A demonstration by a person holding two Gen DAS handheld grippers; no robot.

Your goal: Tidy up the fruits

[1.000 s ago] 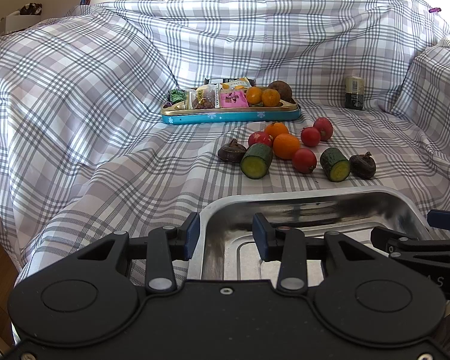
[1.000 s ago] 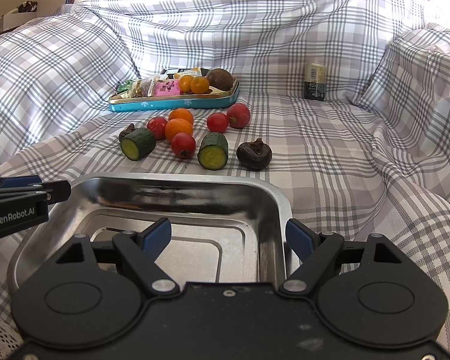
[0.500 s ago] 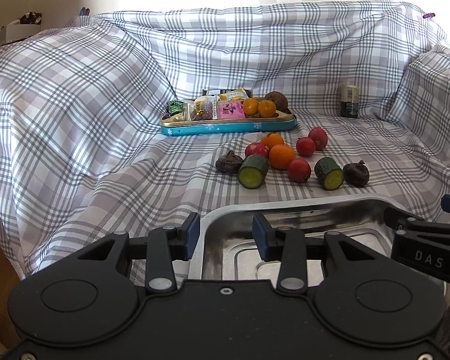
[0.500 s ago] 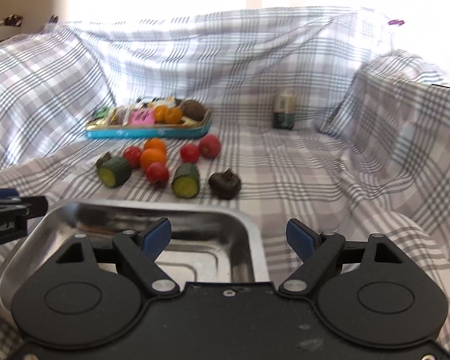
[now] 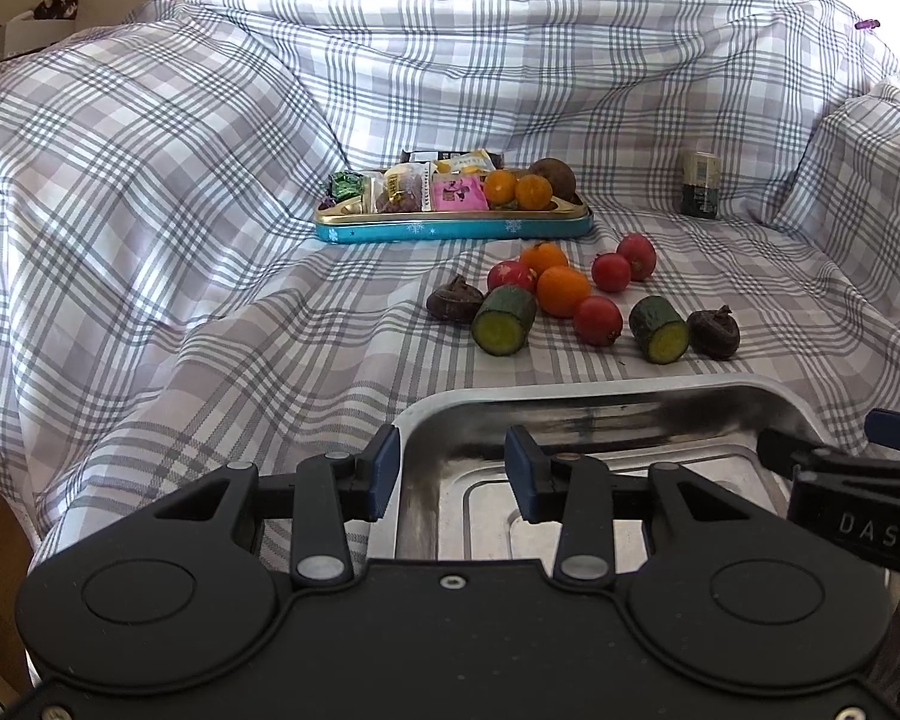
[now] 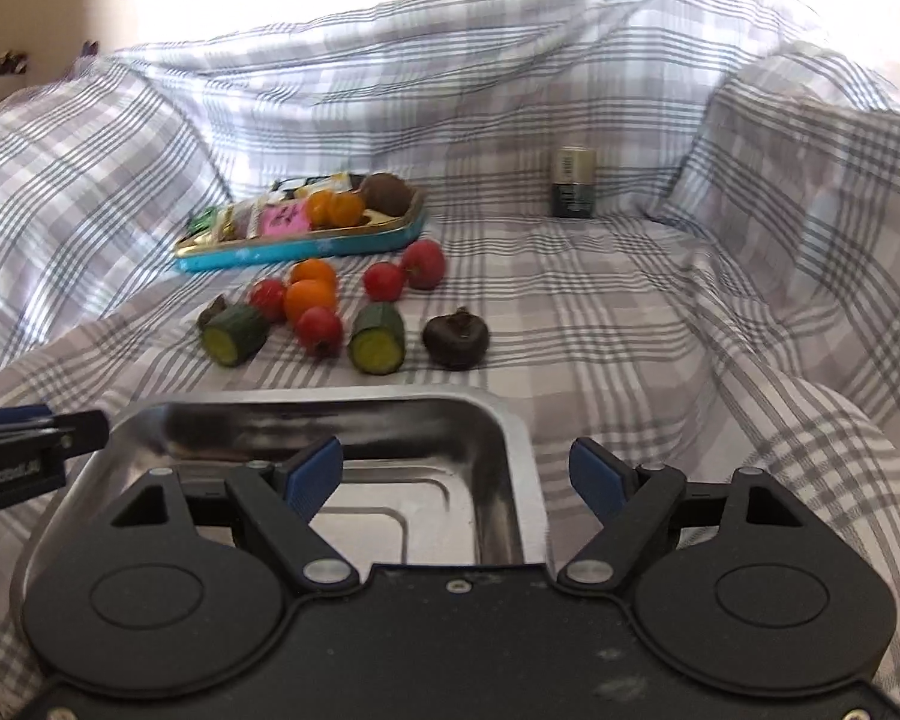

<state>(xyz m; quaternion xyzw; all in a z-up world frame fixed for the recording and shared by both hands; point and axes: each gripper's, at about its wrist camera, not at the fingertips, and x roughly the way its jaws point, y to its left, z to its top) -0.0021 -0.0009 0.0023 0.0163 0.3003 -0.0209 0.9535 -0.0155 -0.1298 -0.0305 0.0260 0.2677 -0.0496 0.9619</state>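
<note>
Over the last second both views pulled back slightly from the loose red, orange and green fruit cluster (image 5: 570,306), mid-frame. The shiny rectangular steel tray (image 5: 600,402) sits empty below. The left gripper (image 5: 452,473) is narrowly parted and the right gripper (image 6: 456,471) wide; both straddle tray walls, so sorting appears unstarted.

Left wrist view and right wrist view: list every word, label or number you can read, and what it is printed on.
"DAS": white letters on the right hand-held gripper, seen in the left wrist view.
Print on the left hand-held gripper: blurred, unreadable.
Snack packets in the blue tin: print too small.
Small dark box: label too small.
</note>
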